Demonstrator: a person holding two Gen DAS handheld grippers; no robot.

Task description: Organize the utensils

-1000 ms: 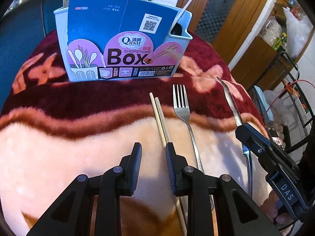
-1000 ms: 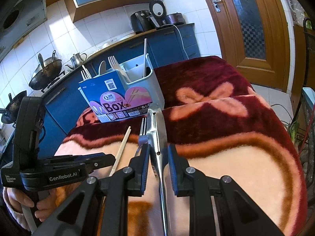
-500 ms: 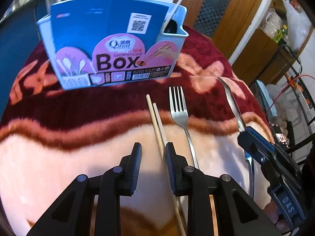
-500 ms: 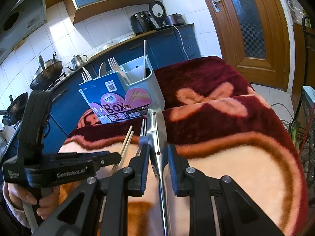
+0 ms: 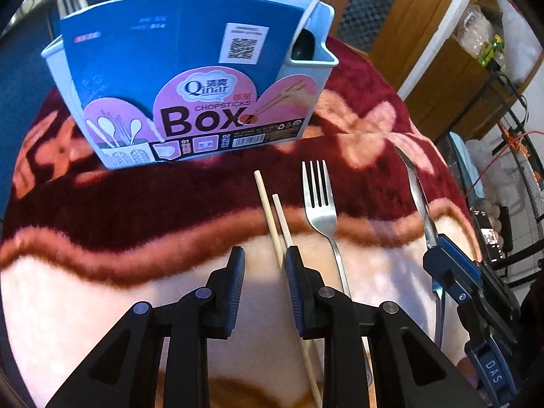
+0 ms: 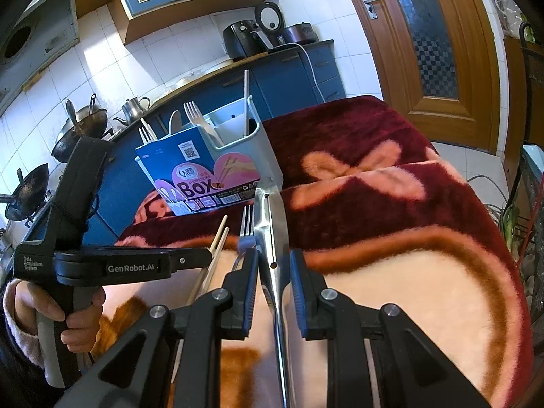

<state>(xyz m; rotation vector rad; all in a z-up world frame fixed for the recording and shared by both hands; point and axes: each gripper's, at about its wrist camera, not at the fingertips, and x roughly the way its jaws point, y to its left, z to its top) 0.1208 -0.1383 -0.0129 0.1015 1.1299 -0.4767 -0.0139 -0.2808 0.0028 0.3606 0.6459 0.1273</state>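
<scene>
A light-blue utensil holder point(image 5: 190, 68) with a "Chopsticks Box" card stands at the back of the blanket; it also shows in the right wrist view point(image 6: 217, 166). A pair of wooden chopsticks point(image 5: 272, 210) and a steel fork point(image 5: 319, 204) lie in front of it. My left gripper point(image 5: 263, 265) is open, low over the blanket, its right finger beside the chopsticks. A steel butter knife point(image 6: 272, 224) lies between the jaws of my right gripper point(image 6: 273, 272), which is open around it. The knife also shows in the left wrist view point(image 5: 420, 200).
The blanket point(image 6: 391, 238) covers the whole table. The holder has forks, a spoon and a straw-like stick in it. A kitchen counter with woks and a kettle point(image 6: 132, 112) lies behind, a wooden door point(image 6: 425, 44) at right.
My left gripper has moved slightly forward toward the holder, which looks nearer and larger. The right gripper's jaws have opened a little around the knife.
</scene>
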